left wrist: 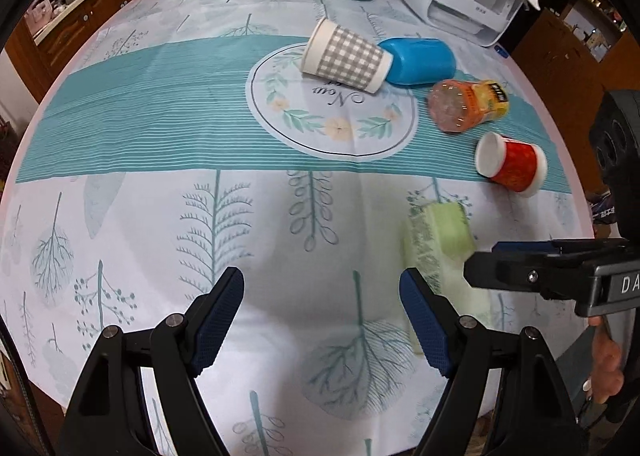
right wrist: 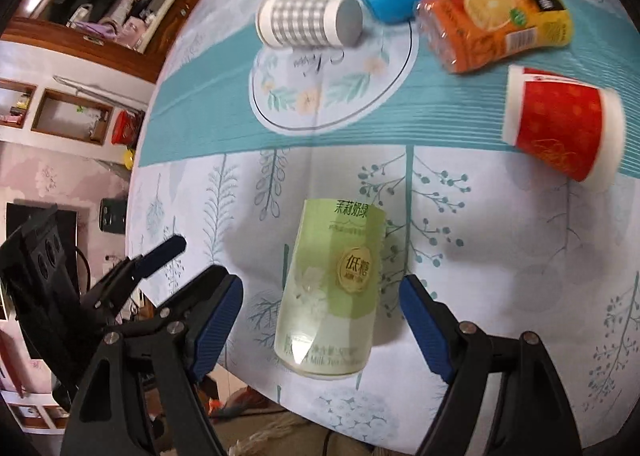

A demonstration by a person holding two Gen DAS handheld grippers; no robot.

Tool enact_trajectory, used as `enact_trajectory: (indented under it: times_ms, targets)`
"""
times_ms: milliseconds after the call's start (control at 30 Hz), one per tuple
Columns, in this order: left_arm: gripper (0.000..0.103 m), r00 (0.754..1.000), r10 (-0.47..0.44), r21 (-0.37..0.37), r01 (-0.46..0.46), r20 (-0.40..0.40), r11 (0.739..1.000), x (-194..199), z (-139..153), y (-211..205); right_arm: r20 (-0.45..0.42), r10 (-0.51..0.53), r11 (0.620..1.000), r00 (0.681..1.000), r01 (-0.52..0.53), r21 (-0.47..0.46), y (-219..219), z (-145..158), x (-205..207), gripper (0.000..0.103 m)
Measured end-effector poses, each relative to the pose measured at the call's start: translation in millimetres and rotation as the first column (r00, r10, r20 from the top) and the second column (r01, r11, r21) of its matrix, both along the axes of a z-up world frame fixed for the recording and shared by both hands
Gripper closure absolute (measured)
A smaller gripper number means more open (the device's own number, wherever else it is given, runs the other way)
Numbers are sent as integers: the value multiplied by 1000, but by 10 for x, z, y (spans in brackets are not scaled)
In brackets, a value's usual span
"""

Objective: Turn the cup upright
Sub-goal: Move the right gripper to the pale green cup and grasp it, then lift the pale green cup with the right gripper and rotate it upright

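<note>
Leaf-print tablecloth [right wrist: 500,296] — green cup [right wrist: 332,288] on its side between the open right tool [right wrist: 322,320]

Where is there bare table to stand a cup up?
Free: the cloth left of the checked cup, and the near stretch between the left gripper and the teal band. Crowded: the right side, around blue container, orange bottle, red cup, green can.

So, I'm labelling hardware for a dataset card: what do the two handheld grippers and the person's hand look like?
Both the left gripper and the right gripper have black plastic linkage arms with silver pivot screws and blue textured finger pads. In the left wrist view, the right one's black body carries white letters "DA", cut off at the frame edge. A bare hand shows beneath it; no sleeve or gripper cable is visible.
</note>
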State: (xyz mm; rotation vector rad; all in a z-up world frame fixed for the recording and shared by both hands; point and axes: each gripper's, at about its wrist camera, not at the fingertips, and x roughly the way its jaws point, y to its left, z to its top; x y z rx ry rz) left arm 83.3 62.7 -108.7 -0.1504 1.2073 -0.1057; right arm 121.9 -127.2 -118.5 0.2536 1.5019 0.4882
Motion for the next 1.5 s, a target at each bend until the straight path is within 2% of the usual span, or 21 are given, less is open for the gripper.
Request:
enact_trajectory:
  times_ms: [367, 400, 467, 633, 867, 967, 1100, 1200, 1267, 1367, 1500]
  targets:
    - [24, 998, 11, 6, -11, -55, 1000, 259, -196, 94, -159, 32, 999, 987, -36, -18, 100, -357, 257, 39]
    - [24, 998, 12, 4, -12, -58, 1000, 277, -205, 100, -166, 35, 999, 985, -38, -15, 107, -387, 261, 43]
    - [24, 998, 13, 1, -13, -62, 1000, 306, -215, 101, -170, 42, 999, 984, -42, 0, 129, -413, 264, 44]
    - [24, 998, 11, -3, -11, -56, 1000, 353, -201, 95, -108, 60, 998, 992, -60, 7, 138, -301, 207, 47]
    - [24, 1000, 1, 0, -1, -29, 1000, 354, -116, 41, 38, 70, 998, 997, -70, -1, 104, -73, 104, 48]
    - [24, 1000, -8, 10, 8, -5, 1000, 322, -58, 5, 160, 67, 997, 985, -62, -35, 86, 59, 30, 48]
    - [24, 999, -31, 10, 31, 26, 999, 272, -19, -76, 372, 58, 995, 927, -26, -91, 37, 223, -109, 48]
    - [24, 998, -53, -8, 54, 35, 999, 241, -30, -139, 495, 28, 996, 868, 18, -86, -10, 270, -211, 48]
    - [25, 997, -58, 1, 58, 49, 998, 213, -52, -173, 575, 4, 996, 818, 45, -71, -28, 280, -279, 49]
    - [24, 994, -76, -16, 78, 76, 997, 175, -73, -173, 667, -34, 996, 744, 78, -36, -72, 259, -369, 49]
    - [23, 991, -64, -71, 73, 117, 995, 132, -37, -101, 728, -72, 996, 682, 90, 14, -104, 143, -471, 49]
